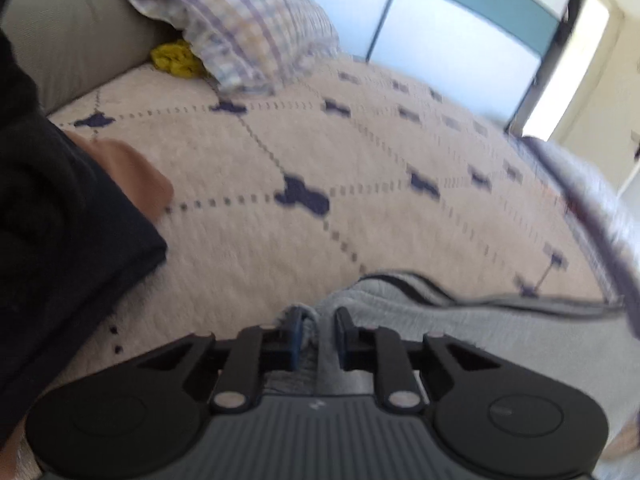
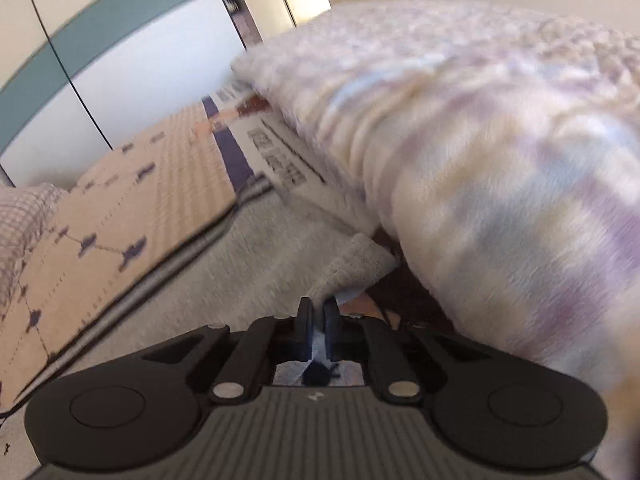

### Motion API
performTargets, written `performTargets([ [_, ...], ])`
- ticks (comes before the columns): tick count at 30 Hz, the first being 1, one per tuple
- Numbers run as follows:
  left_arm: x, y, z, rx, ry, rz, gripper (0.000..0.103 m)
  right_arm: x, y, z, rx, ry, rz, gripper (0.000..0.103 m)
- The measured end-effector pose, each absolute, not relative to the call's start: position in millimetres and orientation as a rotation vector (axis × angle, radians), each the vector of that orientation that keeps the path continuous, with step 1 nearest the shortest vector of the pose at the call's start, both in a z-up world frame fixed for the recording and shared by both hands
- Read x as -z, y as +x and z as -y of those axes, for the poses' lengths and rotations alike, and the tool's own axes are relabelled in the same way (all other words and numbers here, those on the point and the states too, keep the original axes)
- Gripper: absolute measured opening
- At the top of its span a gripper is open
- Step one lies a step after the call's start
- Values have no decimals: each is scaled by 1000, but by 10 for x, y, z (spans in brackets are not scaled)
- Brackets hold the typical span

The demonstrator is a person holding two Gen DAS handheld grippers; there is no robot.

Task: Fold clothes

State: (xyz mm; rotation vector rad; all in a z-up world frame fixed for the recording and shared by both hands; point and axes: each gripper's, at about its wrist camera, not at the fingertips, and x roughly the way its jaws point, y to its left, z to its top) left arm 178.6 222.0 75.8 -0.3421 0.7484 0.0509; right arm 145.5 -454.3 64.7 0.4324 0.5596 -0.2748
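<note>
Garment under handling: pale grey knit piece, lying flat on the cream bedspread w/ dotted lines and navy motifs. Near edge runs toward both cameras.

Left gripper: jaws clenched on a bunched fold of the grey fabric; cloth visibly pinched between the blue-faced pads. Right gripper: jaws drawn nearly together, grey corner flap sitting between them; grip appears made, though blur limits certainty.

Surroundings: checked pillow at far end of bed, yellow item beside it, dark folded cloth at left of the left-wrist view, well apart from the grey piece. Mottled pastel blanket heaped close at right of the right-wrist view, near the gripped corner.

Assessment: step in hand looks like the pick-up for a fold; both corners of near edge secured, no fold yet laid. Progress judged early.

Next move req'd: lift both corners together, keep edge taut and level, carry over toward far edge, then lay down aligned.

Risks: right corner snagging the blanket heap; uneven lift skewing the crease; thin pinch slipping on soft knit.
</note>
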Motion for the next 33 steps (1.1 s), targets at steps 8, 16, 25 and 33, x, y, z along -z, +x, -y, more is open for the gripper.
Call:
performTargets([
  [8,-501,1935,-2176,-43,-299,-757,28,-630,982,4279,366,235,-508,5],
  [16,-981,1462,-2430,-93,-263,-653,72,-678,906,4440,264,235,-719,41],
  [25,-782,946,-1752,43,-168,-760,88,-765,1862,3906,72,7,-774,54],
  [33,-390,709,-1070,49,-60,-783,101,-434,1697,2491,-220,-226,-798,48],
])
